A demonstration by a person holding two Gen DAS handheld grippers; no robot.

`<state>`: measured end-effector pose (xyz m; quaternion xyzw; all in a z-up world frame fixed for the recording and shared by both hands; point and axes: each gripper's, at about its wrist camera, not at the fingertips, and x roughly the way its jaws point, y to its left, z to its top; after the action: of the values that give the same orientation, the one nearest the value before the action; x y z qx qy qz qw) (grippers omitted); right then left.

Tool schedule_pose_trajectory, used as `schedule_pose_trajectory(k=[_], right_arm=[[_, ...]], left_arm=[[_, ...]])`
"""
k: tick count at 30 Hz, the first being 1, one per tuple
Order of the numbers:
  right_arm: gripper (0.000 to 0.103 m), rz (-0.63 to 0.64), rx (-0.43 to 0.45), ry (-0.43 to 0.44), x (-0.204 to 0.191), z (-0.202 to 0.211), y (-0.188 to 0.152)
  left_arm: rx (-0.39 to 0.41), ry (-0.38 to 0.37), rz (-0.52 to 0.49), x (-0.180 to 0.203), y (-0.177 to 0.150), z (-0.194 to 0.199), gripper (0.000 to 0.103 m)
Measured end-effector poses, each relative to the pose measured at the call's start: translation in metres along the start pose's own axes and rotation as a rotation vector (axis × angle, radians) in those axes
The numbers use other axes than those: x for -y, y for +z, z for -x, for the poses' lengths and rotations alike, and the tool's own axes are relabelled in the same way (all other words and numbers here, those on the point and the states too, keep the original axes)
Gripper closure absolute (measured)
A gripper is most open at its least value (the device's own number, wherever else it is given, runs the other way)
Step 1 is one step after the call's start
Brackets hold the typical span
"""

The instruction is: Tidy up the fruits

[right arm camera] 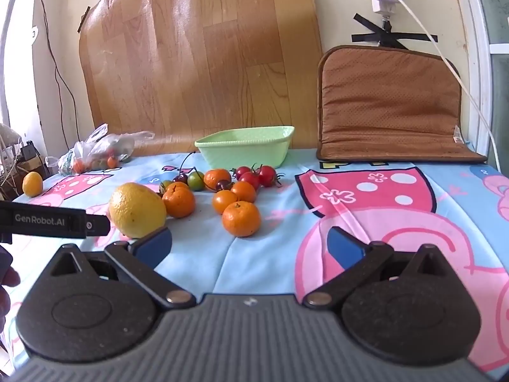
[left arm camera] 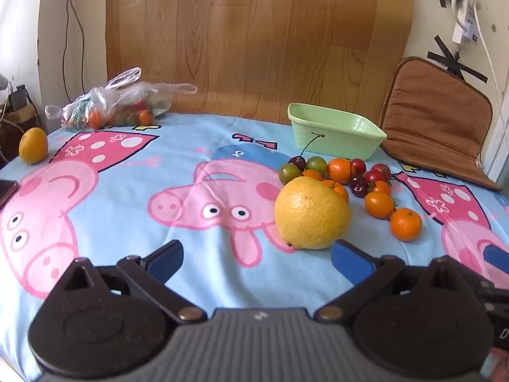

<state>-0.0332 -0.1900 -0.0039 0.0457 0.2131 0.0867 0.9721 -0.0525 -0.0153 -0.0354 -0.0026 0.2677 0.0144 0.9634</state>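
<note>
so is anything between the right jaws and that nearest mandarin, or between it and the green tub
Nothing visible lies between the open right gripper and the nearest mandarin; only bare cloth. Toward the green tub, the other mandarins, tomatoes and cherries sit in the way, so it needs lifting over them.

both cameras sit low over the cartoon-print tablecloth (left arm camera: 127, 191), each looking forward and slightly down along its own fingers toward the back wall. the left view sits close behind the large yellow citrus (left arm camera: 311, 213); the right view sees it obliquely. both share the green tray (right arm camera: 245, 148) and fruit cluster.
</note>
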Motion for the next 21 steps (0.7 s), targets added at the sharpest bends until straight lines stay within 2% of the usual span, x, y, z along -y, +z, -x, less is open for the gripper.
schedule_pose_trajectory(k=[3,4,6,8,11,15,21], right_arm=[[0.000,0.008,0.000,0.007,-0.002,0.001,-0.001],[0.000,0.013,0.003,0.007,-0.004,0.002,-0.001],[0.000,0.019,0.006,0.007,-0.005,0.002,-0.002],[0.000,0.019,0.004,0.005,-0.005,0.002,-0.001],[0.000,0.020,0.004,0.001,-0.006,0.002,-0.002],[0.000,0.023,0.003,0.004,-0.006,0.001,-0.003],[0.000,0.040,0.014,0.005,-0.009,0.001,-0.004]], left_arm=[[-0.004,0.017,0.000,0.009,-0.012,0.002,0.006],[-0.015,0.019,0.002,0.004,-0.008,-0.013,0.006],[-0.029,0.016,0.015,-0.010,0.007,-0.030,0.006],[-0.046,0.003,0.062,-0.021,0.037,-0.037,0.006],[0.006,-0.015,0.102,-0.030,0.041,-0.032,0.006],[0.075,0.046,0.060,-0.030,0.044,-0.022,0.007],[0.168,0.091,0.084,-0.048,0.054,-0.015,0.007]])
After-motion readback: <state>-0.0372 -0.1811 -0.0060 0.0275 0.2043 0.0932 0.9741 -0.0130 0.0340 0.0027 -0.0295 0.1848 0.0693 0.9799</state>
